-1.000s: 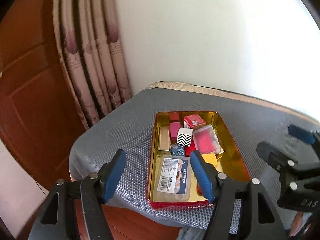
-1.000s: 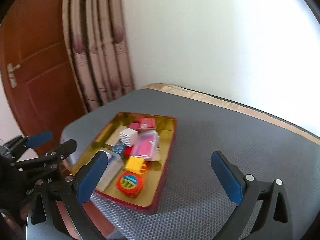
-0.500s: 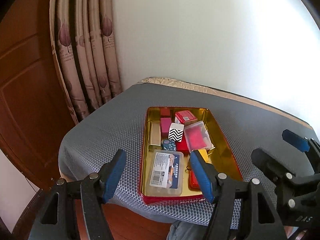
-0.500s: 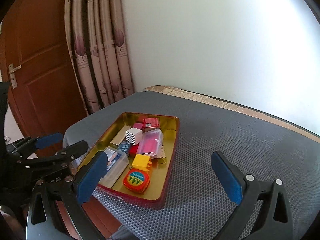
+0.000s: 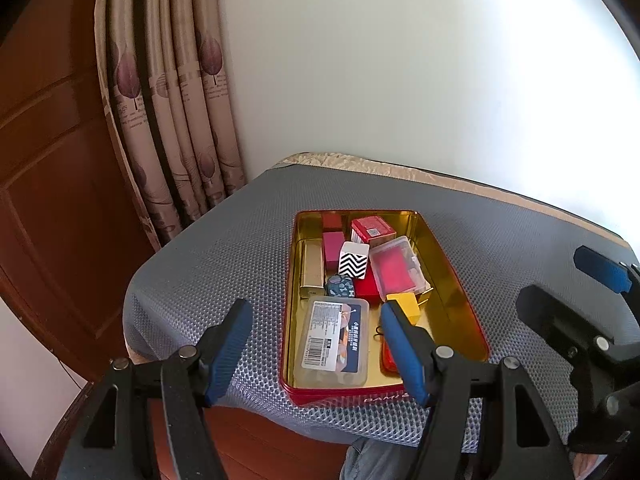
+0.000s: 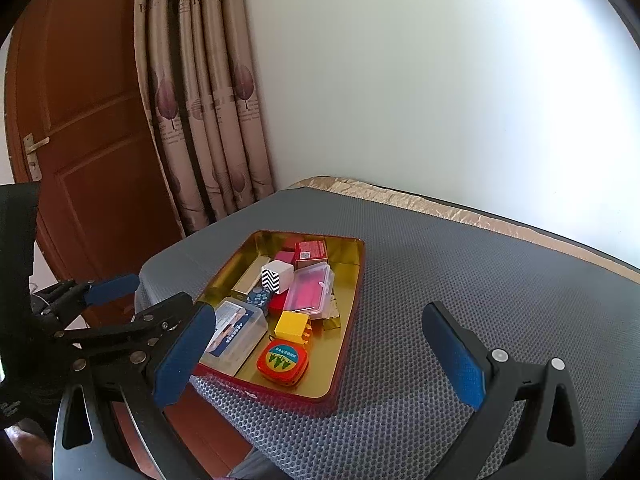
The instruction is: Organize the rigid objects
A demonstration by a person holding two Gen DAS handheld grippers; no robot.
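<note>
Grippers are pulling back and rising: against a second ago, both views are taking in more of the curtain (image 6: 200,120), the door (image 6: 80,120) and the wall, and the tin (image 5: 452,276) is sitting smaller and lower between the fingers. Nothing inside the tin is shifting between pictures. That retreat could be marking the end of a tidy-up, with everything gathered in, or a pause above a jumble that is waiting to be sorted out; the scene is fitting both.

The left gripper (image 5: 316,350) is hanging spread wide and empty over the tin's near corner. The right gripper (image 6: 320,354) is likewise gaping, holding nothing, over the grey mat (image 6: 460,280).

All the small hard things are lying in the tin, a shallow rectangular tray with a red outside and shiny gold inside, resting near the mat's left front edge. In it are lying a clear plastic case (image 5: 335,342) with a printed label, a clear lidded box with red contents (image 5: 394,268), a zigzag black-and-white cube (image 5: 353,266), a yellow block (image 6: 293,326), a round-cornered orange tape measure (image 6: 282,362), a gold bar-shaped box (image 5: 312,270) and a red carton (image 5: 372,231). The mat is showing a bumpy, dimpled weave.
</note>
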